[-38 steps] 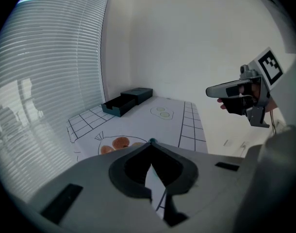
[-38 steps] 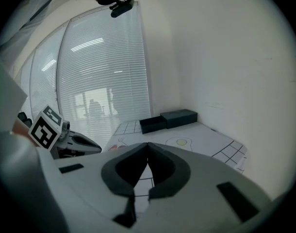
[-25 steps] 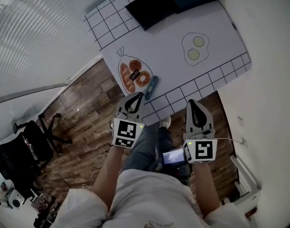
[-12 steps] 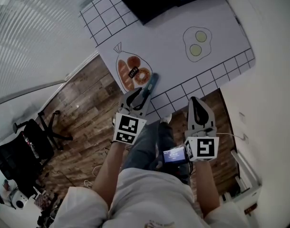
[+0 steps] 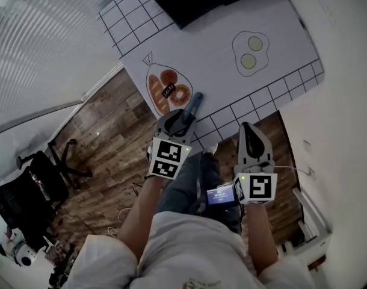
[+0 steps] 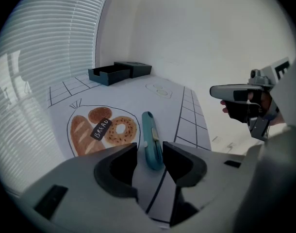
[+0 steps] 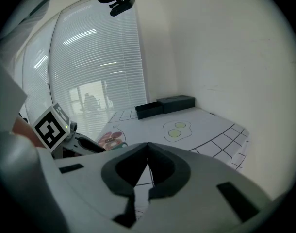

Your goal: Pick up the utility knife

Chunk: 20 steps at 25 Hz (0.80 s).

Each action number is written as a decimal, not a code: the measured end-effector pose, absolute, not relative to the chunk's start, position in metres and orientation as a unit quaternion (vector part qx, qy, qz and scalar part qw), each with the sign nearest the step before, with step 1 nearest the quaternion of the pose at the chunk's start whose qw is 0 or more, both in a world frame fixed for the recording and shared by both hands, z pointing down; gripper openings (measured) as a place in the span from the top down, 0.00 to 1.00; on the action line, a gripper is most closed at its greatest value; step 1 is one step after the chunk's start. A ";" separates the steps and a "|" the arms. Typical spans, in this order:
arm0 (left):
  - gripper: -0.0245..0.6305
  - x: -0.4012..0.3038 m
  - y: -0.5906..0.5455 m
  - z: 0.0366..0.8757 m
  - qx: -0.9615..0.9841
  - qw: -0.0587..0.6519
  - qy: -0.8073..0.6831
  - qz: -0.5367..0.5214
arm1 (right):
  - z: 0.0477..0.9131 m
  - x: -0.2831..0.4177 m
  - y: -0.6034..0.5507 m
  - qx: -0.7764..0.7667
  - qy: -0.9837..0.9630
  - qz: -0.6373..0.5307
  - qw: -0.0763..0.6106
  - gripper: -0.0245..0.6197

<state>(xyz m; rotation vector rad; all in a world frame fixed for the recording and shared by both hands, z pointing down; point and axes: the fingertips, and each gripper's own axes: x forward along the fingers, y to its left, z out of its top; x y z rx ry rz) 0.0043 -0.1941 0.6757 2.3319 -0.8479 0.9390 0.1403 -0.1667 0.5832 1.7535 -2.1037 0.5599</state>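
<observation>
Pickup not done yet: utility knife [image 6: 150,141] is lying flat on the printed mat [image 6: 138,95], just beside the bread drawing [image 6: 102,128]. Left gripper [image 6: 149,152] is spreading its jaws around the knife's near end, pads not pressing. Right gripper [image 7: 148,149] is idling clenched, empty. Closing and lifting are remaining.

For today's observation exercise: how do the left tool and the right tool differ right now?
Left tool: jaws opening, with the near end of the knife between them. Right tool: jaws together, empty. The left tool reaches over the table; the right tool hangs by its edge, away from the knife. Both carry a marker cube.
</observation>
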 end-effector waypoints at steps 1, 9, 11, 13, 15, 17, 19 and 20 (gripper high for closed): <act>0.71 0.004 -0.194 0.676 0.850 0.240 -0.314 0.347 | 0.583 0.140 -0.167 0.618 -0.742 0.197 0.172 0.95; 0.79 0.011 -0.185 0.682 0.847 0.253 -0.273 0.381 | 0.584 0.139 -0.163 0.616 -0.742 0.195 0.178 0.95; 0.80 0.012 -0.186 0.681 0.848 0.254 -0.270 0.378 | 0.586 0.140 -0.162 0.617 -0.740 0.199 0.181 0.95; 0.80 0.011 -0.186 0.681 0.848 0.254 -0.271 0.378 | 0.586 0.140 -0.163 0.616 -0.740 0.199 0.181 0.95; 0.80 0.011 -0.185 0.681 0.848 0.255 -0.270 0.379 | 0.584 0.140 -0.164 0.616 -0.742 0.197 0.177 0.95; 0.80 0.011 -0.185 0.681 0.848 0.254 -0.269 0.379 | 0.583 0.140 -0.165 0.615 -0.743 0.195 0.176 0.95; 0.80 0.011 -0.187 0.678 0.849 0.254 -0.270 0.376 | 0.584 0.141 -0.164 0.616 -0.741 0.197 0.178 0.95; 0.80 0.011 -0.188 0.676 0.850 0.255 -0.271 0.373 | 0.584 0.141 -0.164 0.617 -0.741 0.197 0.179 0.95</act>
